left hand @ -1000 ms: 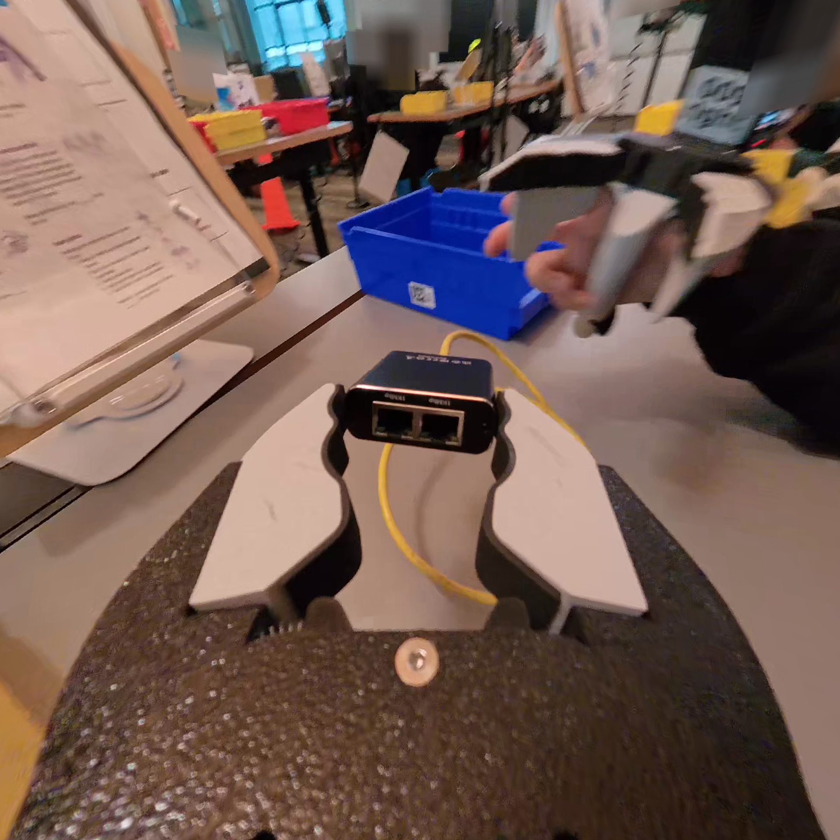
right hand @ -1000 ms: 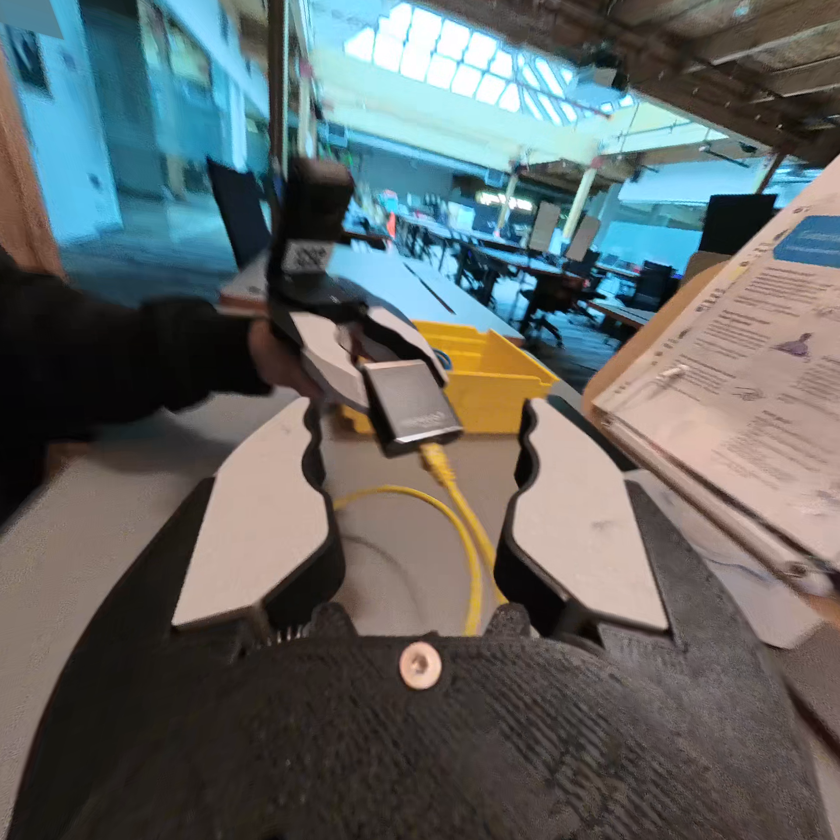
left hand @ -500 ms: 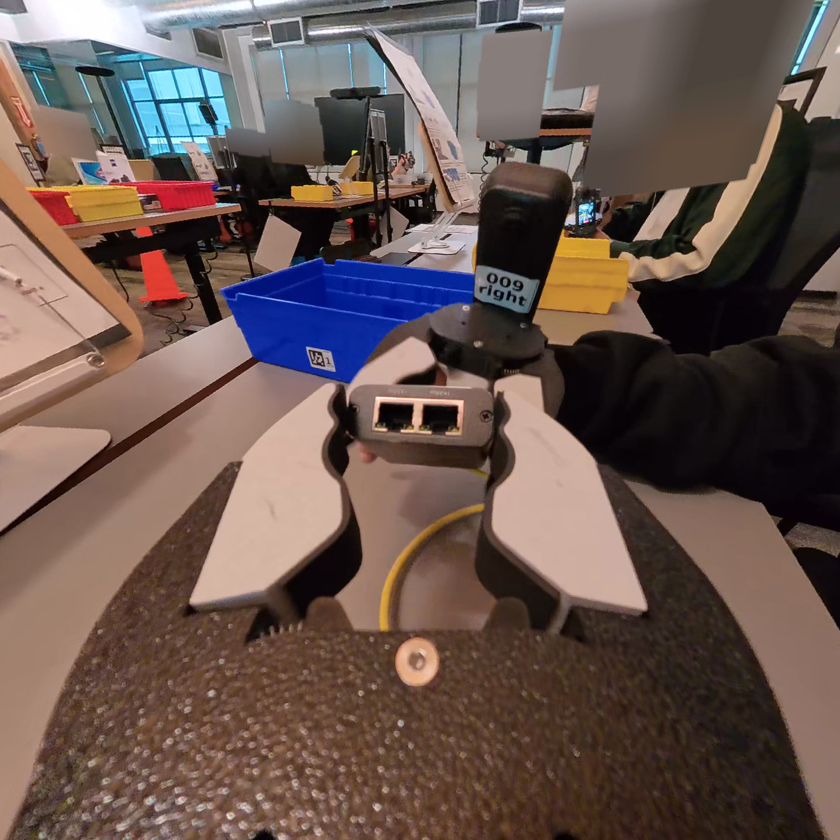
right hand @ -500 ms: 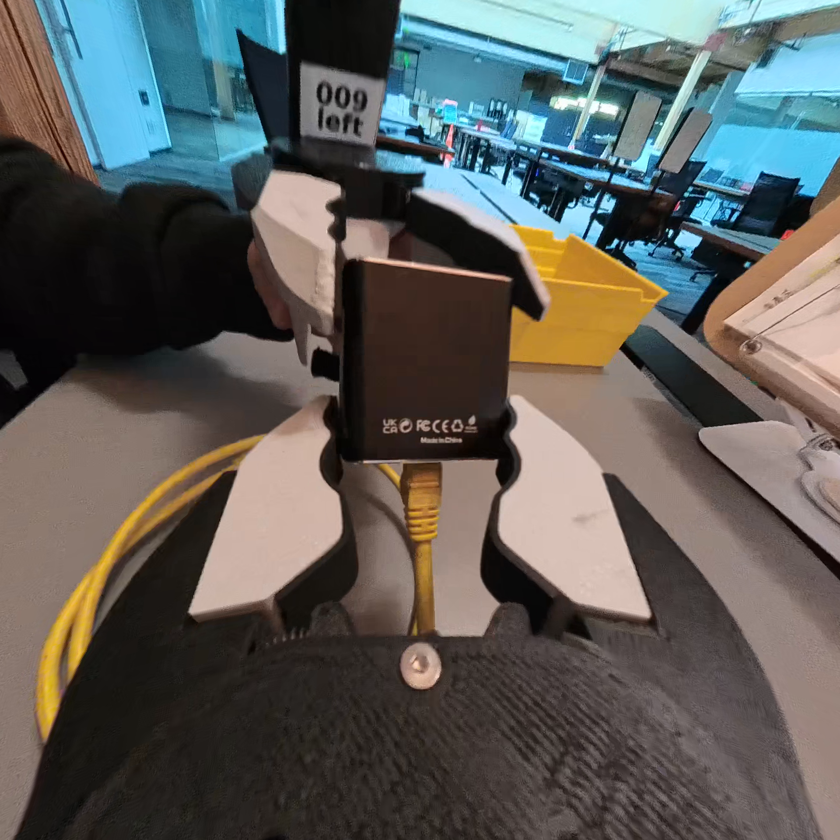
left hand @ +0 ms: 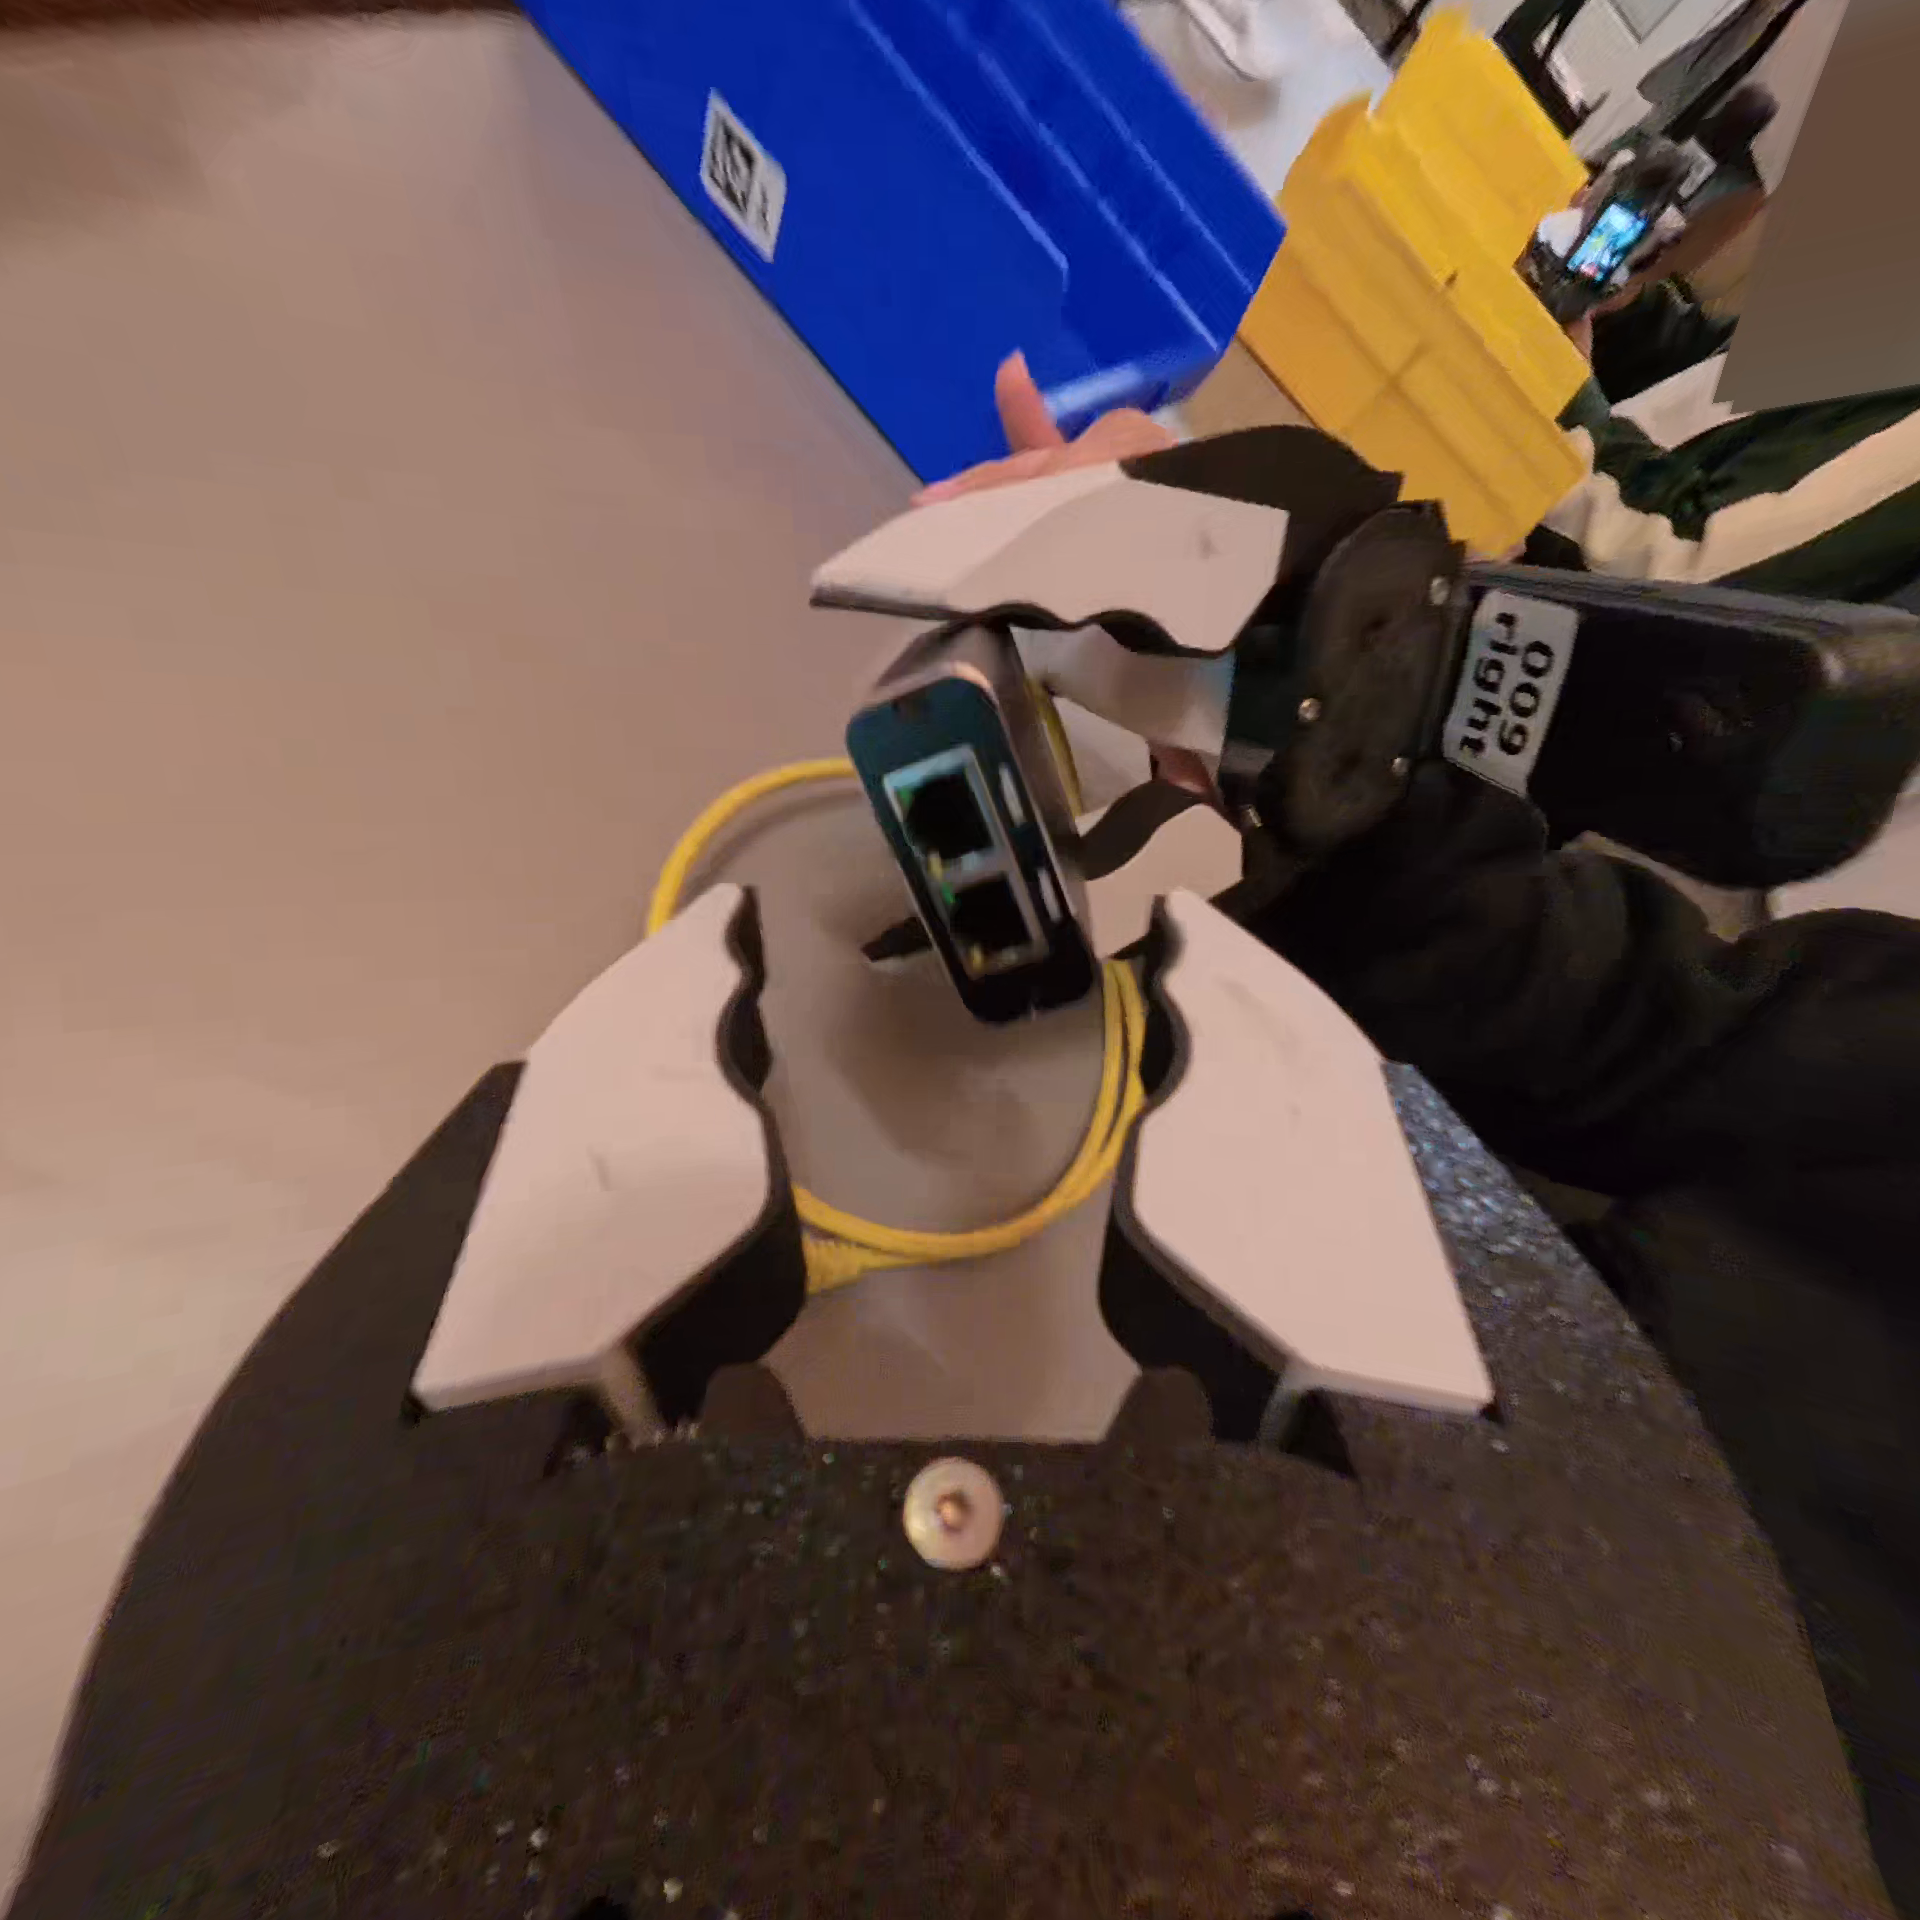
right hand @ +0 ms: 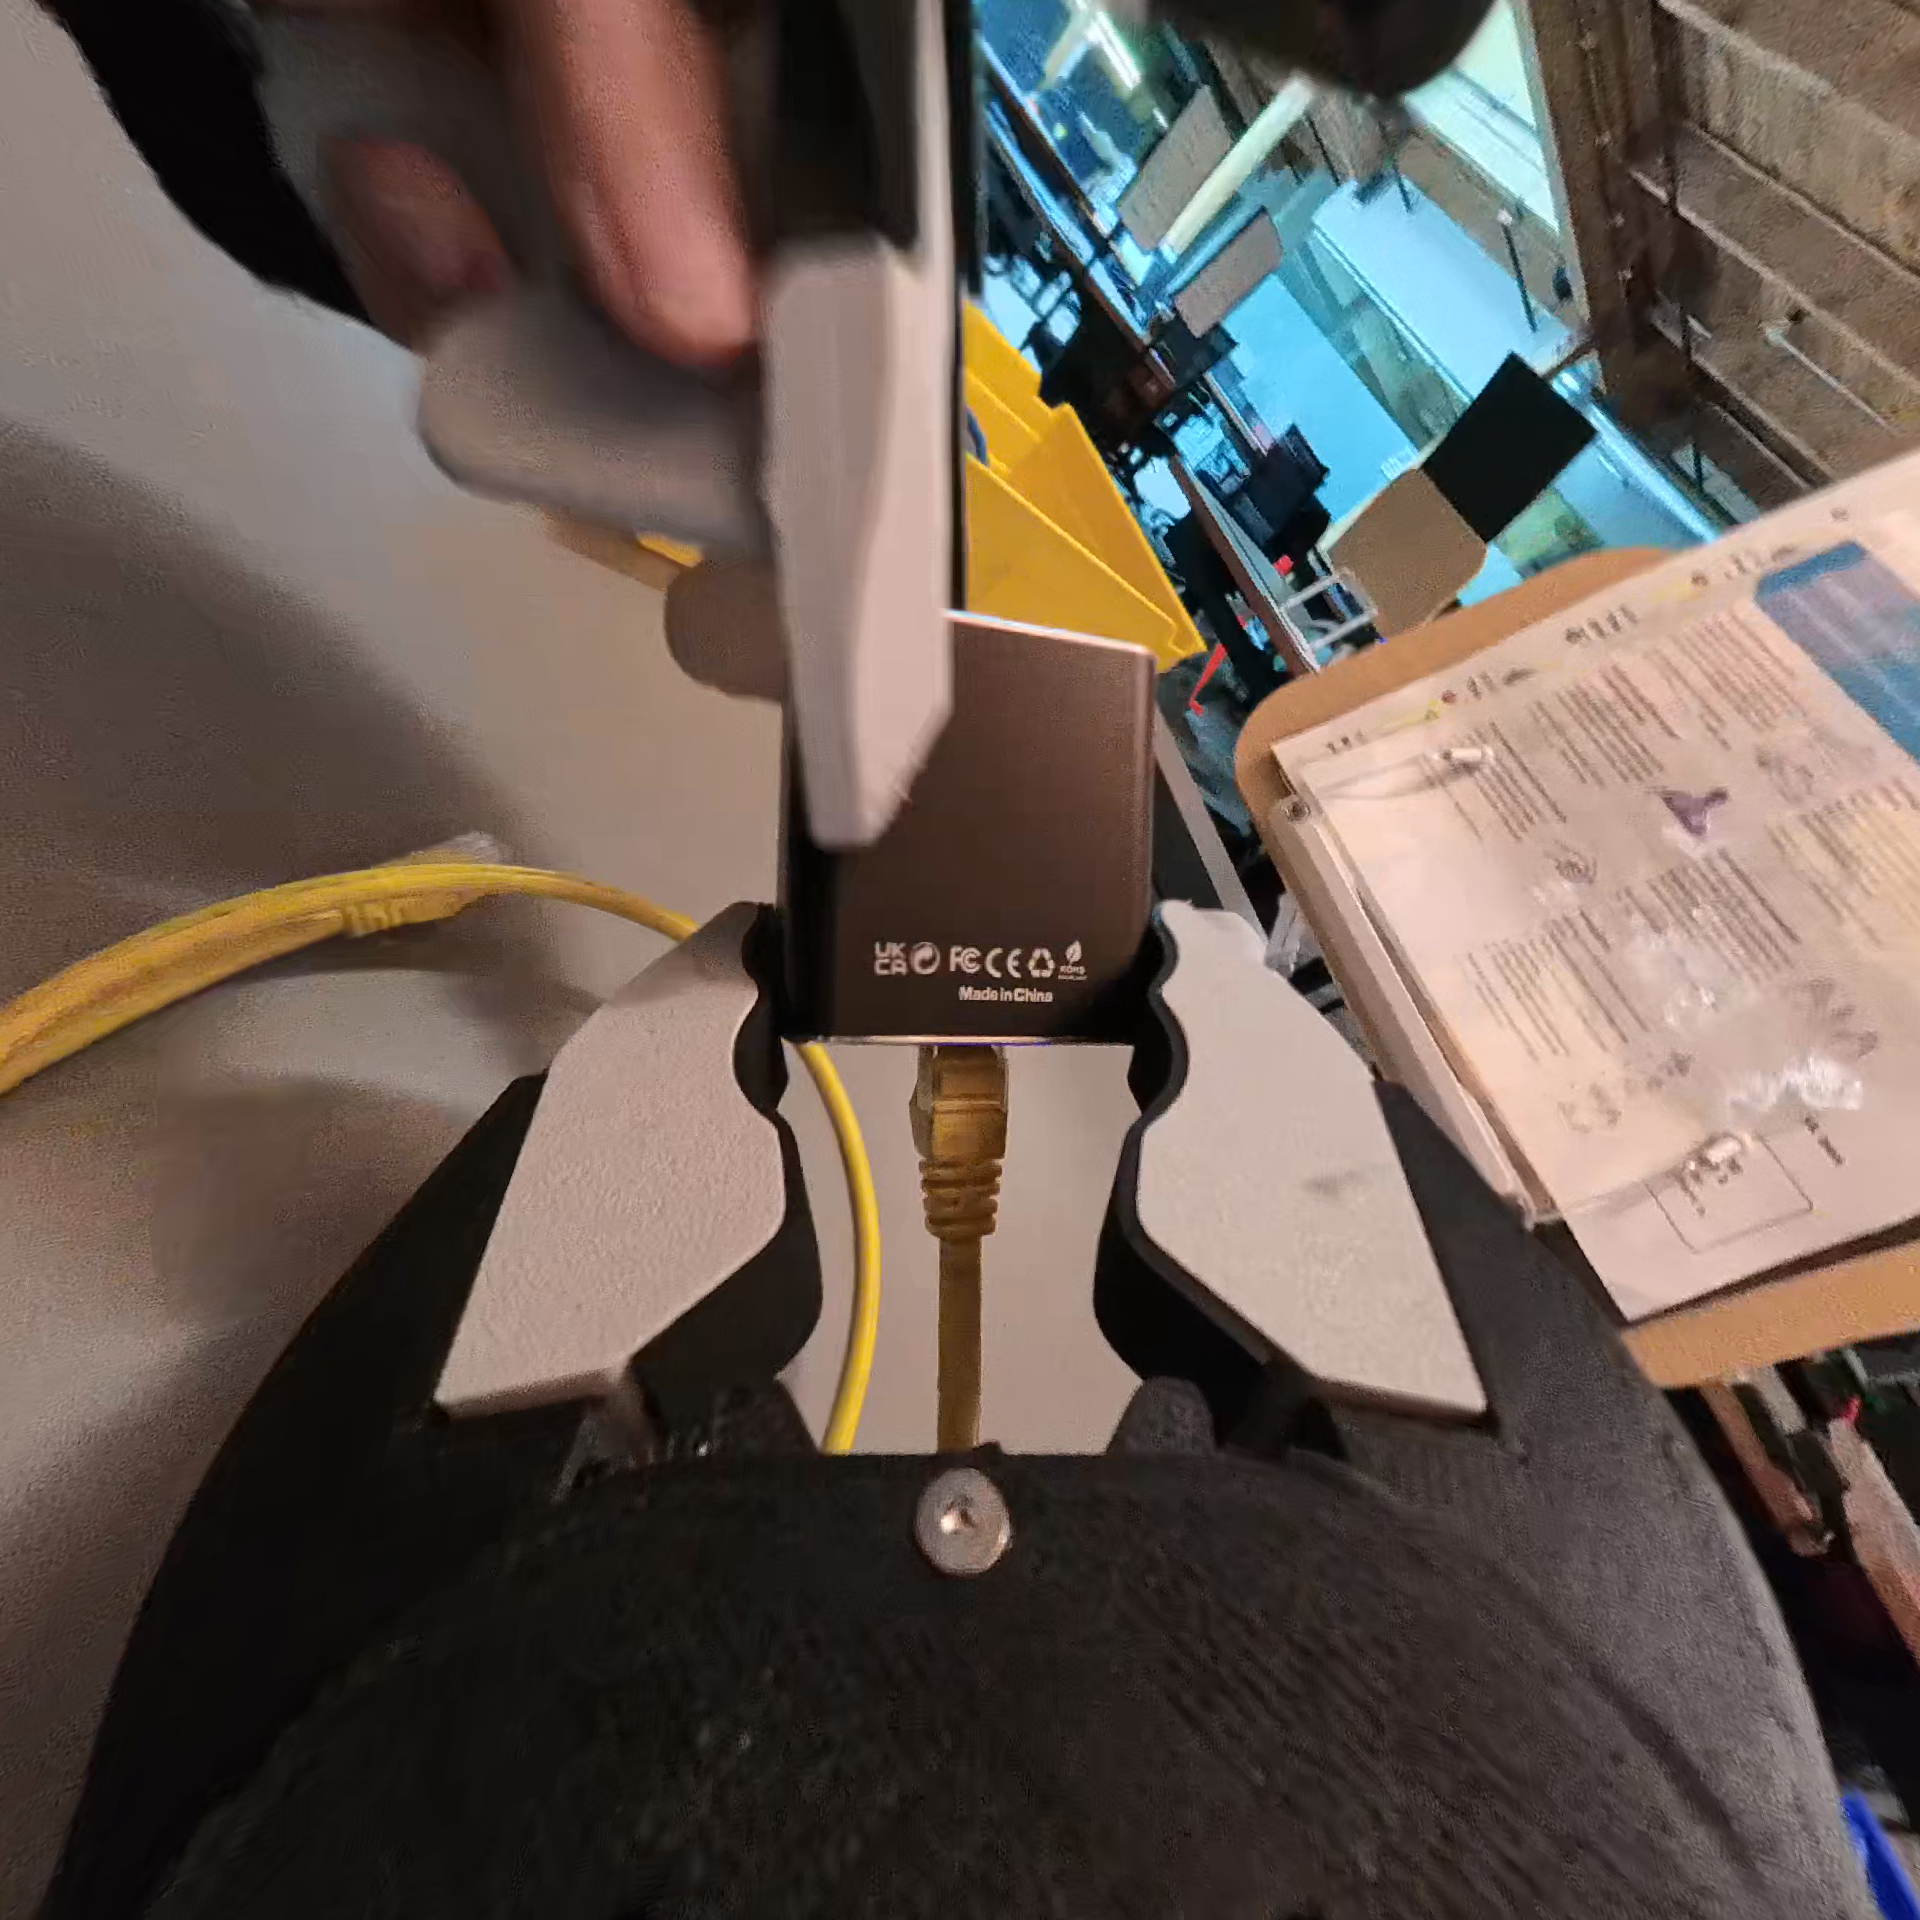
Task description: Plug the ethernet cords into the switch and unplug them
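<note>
- One small dark metal two-port switch (left hand: 971,862)
- One thin yellow ethernet cord (right hand: 958,1226) plugged in
- Two grey-fingered grippers
- One blue plastic bin (left hand: 935,208)
- One yellow plastic bin (left hand: 1413,312)
- One brown clipboard of printed sheets (right hand: 1662,883)

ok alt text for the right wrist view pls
The right gripper is shut on a dark switch with a yellow ethernet cord plugged into its near end. The left gripper's finger overlaps the switch from above; a yellow bin sits behind.

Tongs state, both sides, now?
Left tongs: open, holding nothing.
Right tongs: shut on the switch, yellow ethernet cord plugged in.
</note>
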Motion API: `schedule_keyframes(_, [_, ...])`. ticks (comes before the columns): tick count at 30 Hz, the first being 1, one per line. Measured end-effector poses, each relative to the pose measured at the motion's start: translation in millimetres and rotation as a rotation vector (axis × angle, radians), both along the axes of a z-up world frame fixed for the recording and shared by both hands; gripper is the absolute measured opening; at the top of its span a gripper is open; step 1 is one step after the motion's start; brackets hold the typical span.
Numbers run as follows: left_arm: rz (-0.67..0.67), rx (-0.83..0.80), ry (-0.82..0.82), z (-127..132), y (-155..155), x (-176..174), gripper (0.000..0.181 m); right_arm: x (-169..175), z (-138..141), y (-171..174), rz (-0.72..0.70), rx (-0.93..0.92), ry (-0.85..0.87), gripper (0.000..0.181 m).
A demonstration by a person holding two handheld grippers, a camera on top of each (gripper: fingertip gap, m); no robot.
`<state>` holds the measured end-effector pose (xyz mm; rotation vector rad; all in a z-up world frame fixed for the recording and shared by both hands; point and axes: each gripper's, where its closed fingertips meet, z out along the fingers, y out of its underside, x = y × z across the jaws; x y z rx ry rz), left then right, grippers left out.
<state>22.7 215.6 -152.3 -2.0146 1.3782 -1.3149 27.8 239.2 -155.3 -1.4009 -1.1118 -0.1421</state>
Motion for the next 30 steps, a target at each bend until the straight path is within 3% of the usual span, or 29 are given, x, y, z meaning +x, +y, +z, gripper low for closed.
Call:
schedule_keyframes(4, [-0.045,-0.23,-0.11,3,-9,10,0.027,-5,-1,-9,0.091,-0.019,0.064,0.063])
schedule_keyframes(7, [-0.11,-0.448,-0.219,8,-18,13,0.024,-12,7,-23,0.233,-0.102,0.281,0.073])
schedule_keyframes(9, [-0.114,-0.558,-0.275,13,-21,15,0.023,-12,8,-24,0.251,-0.135,0.332,0.071])
schedule_keyframes(15, [0.006,-0.654,-0.358,23,-16,21,0.024,-2,26,-19,0.206,-0.08,0.445,0.087])
schedule_keyframes(20, [0.093,-0.728,-0.401,24,-11,25,0.024,-5,28,-25,0.244,-0.127,0.484,0.078])
schedule_keyframes(27, [0.232,-0.803,-0.482,27,4,23,0.024,4,32,-26,0.196,-0.131,0.458,0.081])
schedule_keyframes(30, [0.272,-0.832,-0.491,25,0,27,0.024,7,22,-23,0.15,-0.125,0.409,0.064])
